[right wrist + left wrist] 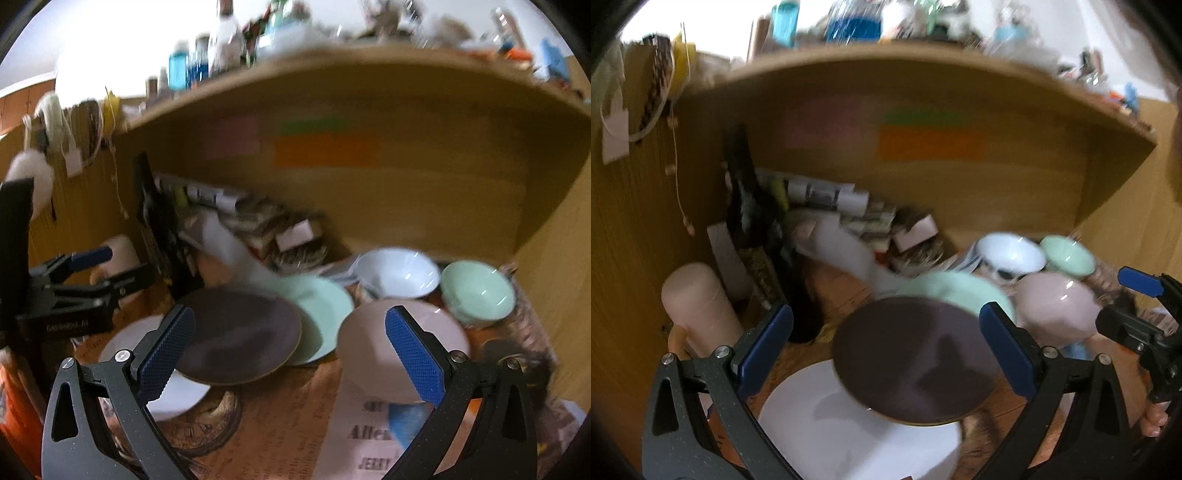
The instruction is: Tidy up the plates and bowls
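On the desk a dark brown plate (916, 362) (240, 336) overlaps a white plate (857, 435) (125, 343) and a mint green plate (960, 288) (321, 310). Behind and right stand a pink bowl (1056, 306) (369, 347), a white bowl (1012, 254) (399, 273) and a mint green bowl (1067, 254) (476, 291). My left gripper (886, 343) is open and empty above the brown plate. My right gripper (291, 350) is open and empty between the plates and the pink bowl; it also shows in the left wrist view (1137, 310).
A wooden shelf (923, 74) with bottles overhangs the desk. A pink cylinder mug (698, 306), a dark upright object (746, 206) and piled boxes and papers (871, 221) stand at the back left. Printed paper (369, 435) lies by the pink bowl.
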